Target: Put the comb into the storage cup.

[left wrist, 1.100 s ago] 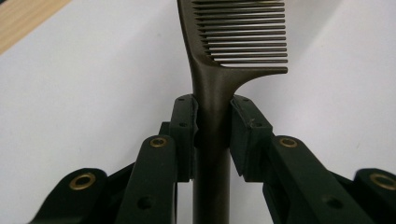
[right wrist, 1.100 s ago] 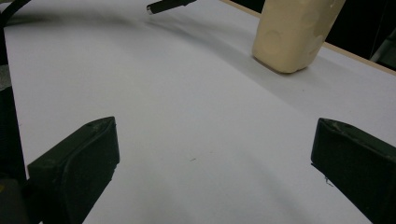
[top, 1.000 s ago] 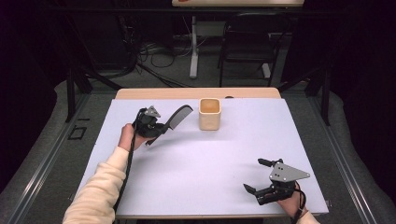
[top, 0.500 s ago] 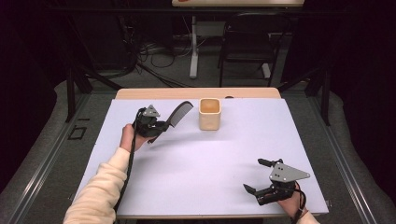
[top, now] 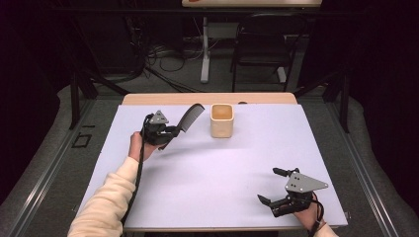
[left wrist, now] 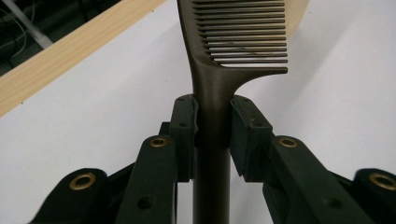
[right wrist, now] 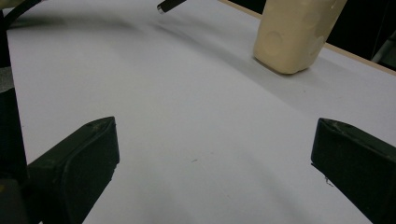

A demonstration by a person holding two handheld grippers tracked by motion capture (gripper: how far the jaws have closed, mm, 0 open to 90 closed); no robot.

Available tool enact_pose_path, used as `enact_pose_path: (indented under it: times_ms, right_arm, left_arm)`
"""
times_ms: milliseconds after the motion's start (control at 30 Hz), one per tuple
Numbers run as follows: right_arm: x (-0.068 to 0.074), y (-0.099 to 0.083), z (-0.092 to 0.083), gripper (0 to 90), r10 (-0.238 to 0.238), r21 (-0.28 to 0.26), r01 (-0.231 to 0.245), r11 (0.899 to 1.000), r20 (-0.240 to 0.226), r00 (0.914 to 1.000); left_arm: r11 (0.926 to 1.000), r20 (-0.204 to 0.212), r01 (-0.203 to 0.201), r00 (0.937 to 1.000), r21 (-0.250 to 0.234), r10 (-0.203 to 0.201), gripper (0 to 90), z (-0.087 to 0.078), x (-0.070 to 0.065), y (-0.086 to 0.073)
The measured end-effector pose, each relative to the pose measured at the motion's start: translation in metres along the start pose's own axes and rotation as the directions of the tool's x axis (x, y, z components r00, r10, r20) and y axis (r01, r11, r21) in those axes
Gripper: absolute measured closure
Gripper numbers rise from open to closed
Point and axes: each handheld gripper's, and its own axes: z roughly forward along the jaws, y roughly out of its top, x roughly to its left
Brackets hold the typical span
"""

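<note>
A dark brown comb [top: 190,118] is held above the white table, left of a cream square cup [top: 221,121]. My left gripper [top: 170,133] is shut on the comb's handle [left wrist: 212,112], the pads pressing it from both sides, the teeth [left wrist: 243,32] pointing up and away toward the cup. Near the front right edge of the table rests my right gripper [top: 274,187], open wide with nothing between its jaws. From the right gripper view the cup [right wrist: 296,32] stands far ahead on the right, and the tip of the comb's handle [right wrist: 168,5] shows at the top.
The white table top [top: 227,168] has a wooden strip [top: 207,98] along its far edge. Beyond it stand a dark chair [top: 264,44], cables and table legs on the floor. A sleeved forearm [top: 106,202] comes in from the bottom left.
</note>
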Motion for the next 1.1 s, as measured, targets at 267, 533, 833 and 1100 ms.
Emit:
enact_pose_path:
  times_ms: [267,533,833,1100]
  right_arm:
    - [-0.0002,0.0,0.0003,0.6,0.001,0.0,-0.001,1.0,-0.002,1.0]
    - [-0.0005,-0.0001,0.0004,0.6,0.003,0.003,-0.003,1.0,-0.003,1.0]
    - [-0.0007,-0.0002,0.0011,0.6,0.003,0.003,-0.003,1.0,-0.004,1.0]
    - [-0.0009,-0.0004,0.0017,0.6,0.004,0.004,-0.004,1.0,-0.004,1.0]
  left_arm:
    - [0.9995,-0.022,-0.003,0.9998,-0.03,0.002,72.1,-0.0012,-0.003,0.0021]
    - [0.9976,-0.036,0.008,0.9993,-0.069,-0.01,72.1,-0.0028,-0.0032,0.0041]
    - [0.9963,-0.058,-0.006,0.9983,-0.086,0.001,72.2,-0.0023,-0.005,0.0066]
    - [0.9932,-0.073,-0.01,0.9973,-0.116,0.001,72.2,-0.0038,-0.0072,0.0101]
